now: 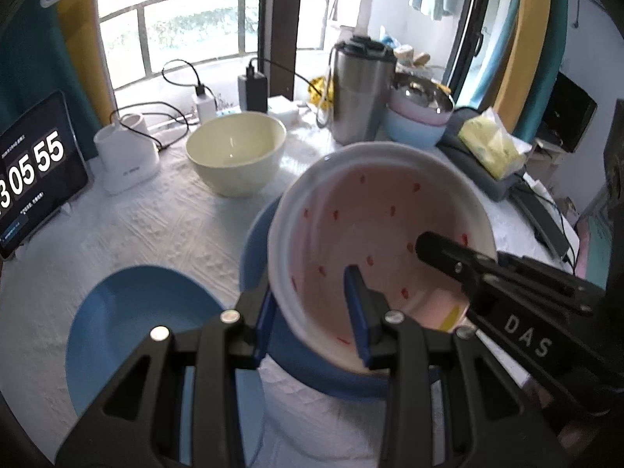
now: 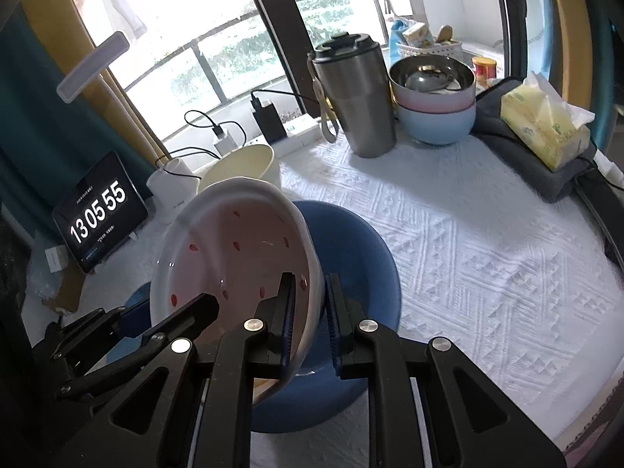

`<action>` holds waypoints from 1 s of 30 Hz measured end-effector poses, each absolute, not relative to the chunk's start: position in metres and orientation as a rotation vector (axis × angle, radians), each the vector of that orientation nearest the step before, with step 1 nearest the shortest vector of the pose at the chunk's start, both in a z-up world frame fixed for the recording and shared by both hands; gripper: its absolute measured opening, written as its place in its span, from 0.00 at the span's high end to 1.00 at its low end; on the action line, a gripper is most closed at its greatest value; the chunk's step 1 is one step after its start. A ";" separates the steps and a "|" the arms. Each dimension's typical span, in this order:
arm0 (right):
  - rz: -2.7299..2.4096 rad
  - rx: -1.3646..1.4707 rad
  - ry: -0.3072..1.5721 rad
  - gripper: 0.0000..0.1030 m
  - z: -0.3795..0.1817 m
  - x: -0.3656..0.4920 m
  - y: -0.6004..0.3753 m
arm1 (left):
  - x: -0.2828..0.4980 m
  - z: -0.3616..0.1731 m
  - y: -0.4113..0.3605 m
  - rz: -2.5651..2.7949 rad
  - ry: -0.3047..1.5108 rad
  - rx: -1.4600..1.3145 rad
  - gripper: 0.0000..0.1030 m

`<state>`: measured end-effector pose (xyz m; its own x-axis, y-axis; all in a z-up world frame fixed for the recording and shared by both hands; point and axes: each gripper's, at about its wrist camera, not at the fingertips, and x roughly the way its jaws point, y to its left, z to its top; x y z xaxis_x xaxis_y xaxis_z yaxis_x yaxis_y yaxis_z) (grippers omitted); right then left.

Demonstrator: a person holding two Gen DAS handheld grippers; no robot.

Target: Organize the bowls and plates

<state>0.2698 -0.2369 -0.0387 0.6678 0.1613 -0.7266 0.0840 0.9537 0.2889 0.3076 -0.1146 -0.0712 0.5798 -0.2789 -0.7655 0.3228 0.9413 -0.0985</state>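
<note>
Jaws on both of your grippers are clamping opposite walls of the pink-lined white bowl (image 1: 386,234), each with one pad inside and one outside the rim. Your left gripper (image 1: 312,319) is pinching the near-left wall, while your right gripper (image 2: 310,312) is squeezing the right wall, and the bowl is tilting between them above a dark blue plate (image 2: 358,273) lying on the white quilted cloth of the bench (image 2: 468,253). A second, lighter blue plate (image 1: 128,319) is sitting just left of it. Farther back, a cream bowl (image 1: 236,152) is standing upright near a white charger base (image 1: 124,156). A steel tumbler (image 2: 357,101) and a stack of a blue, a pink and a steel bowl (image 2: 435,97) are lining the window side.
</note>
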 end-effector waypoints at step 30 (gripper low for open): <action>0.012 0.182 0.962 0.70 -0.055 0.277 -0.227 | 0.307 -0.089 -0.125 -0.370 0.961 0.101 0.65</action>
